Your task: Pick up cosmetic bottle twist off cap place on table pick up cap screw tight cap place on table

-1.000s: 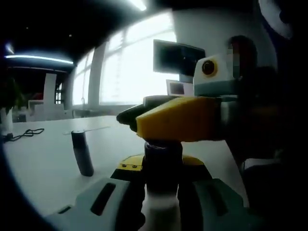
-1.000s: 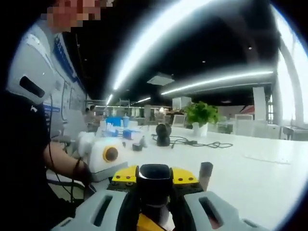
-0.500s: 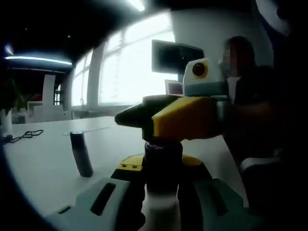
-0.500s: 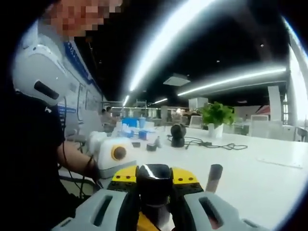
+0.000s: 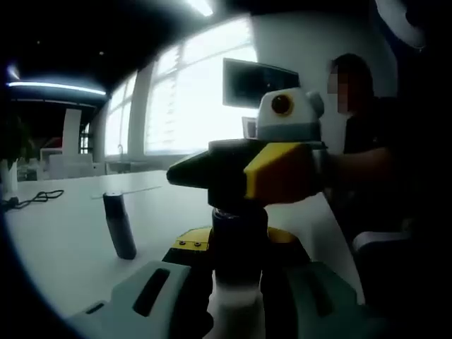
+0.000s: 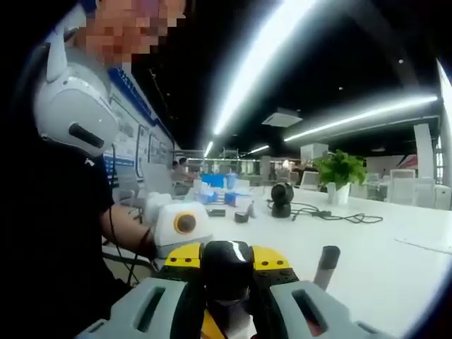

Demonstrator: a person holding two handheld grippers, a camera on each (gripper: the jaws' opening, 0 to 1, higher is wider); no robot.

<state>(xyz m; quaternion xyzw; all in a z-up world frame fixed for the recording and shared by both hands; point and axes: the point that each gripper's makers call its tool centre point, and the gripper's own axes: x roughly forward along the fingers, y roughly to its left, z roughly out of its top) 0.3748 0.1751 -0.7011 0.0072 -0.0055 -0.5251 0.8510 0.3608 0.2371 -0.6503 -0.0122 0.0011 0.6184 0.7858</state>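
While left gripper (image 5: 236,296) clamps the bottle (image 5: 236,311) body, right gripper (image 6: 226,311) pinches the black cap (image 6: 226,260); grey tube (image 5: 120,226) stands on table (image 5: 63,247)

yellow-black hand-held gripper (image 5: 240,176), black sleeve (image 6: 42,233)

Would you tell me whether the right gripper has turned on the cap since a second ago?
Yes. In the left gripper view the right gripper, clamped on the cap, has rotated: its yellow body swung right against the dark tube standing on the table.
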